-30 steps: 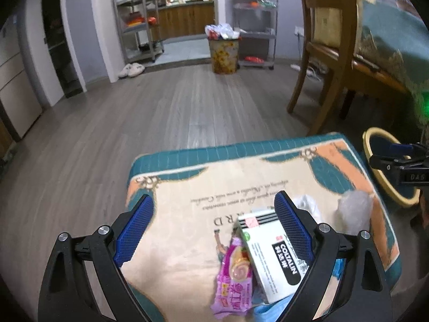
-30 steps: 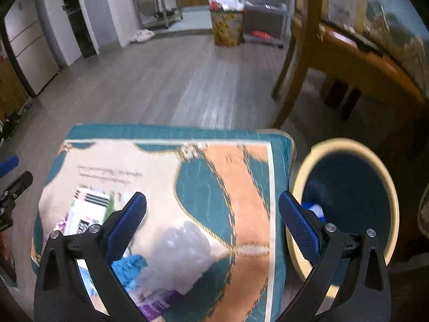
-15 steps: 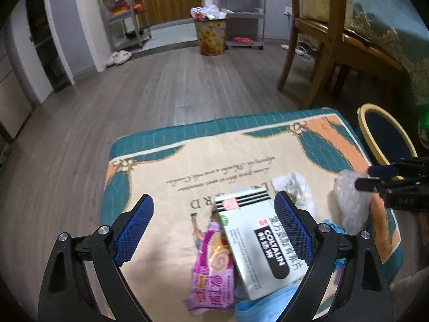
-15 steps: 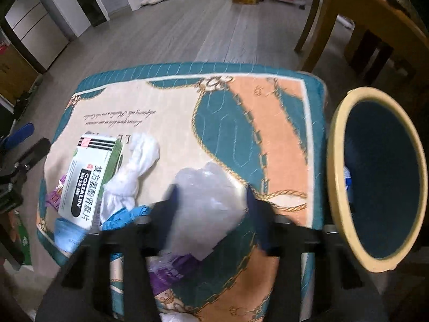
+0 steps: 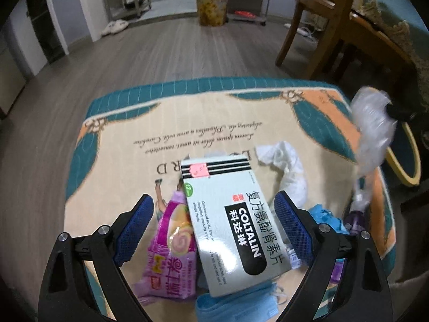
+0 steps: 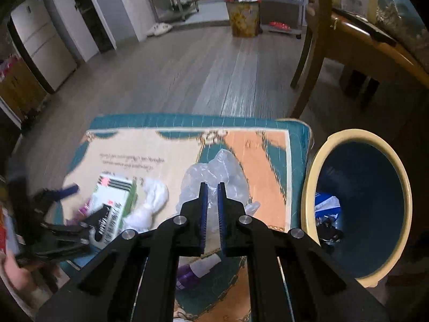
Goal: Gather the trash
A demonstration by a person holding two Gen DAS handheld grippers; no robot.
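Note:
Trash lies on a patterned mat: a white and green Coltalin medicine box, a pink snack wrapper, a crumpled white tissue and a blue face mask. My left gripper hangs open just above the box and wrapper, one finger on each side. My right gripper has its jaws closing tight on a clear plastic bag. That bag hangs above the mat's right edge. A yellow-rimmed blue bin stands right of the mat.
A purple wrapper and a blue crumpled piece lie at the mat's near right. A wooden chair and a table stand behind the bin. A full patterned waste basket stands far across the wood floor.
My right gripper went from wide open to pinched on the clear bag and lifted it off the mat. My left gripper sank closer to the medicine box, still open.

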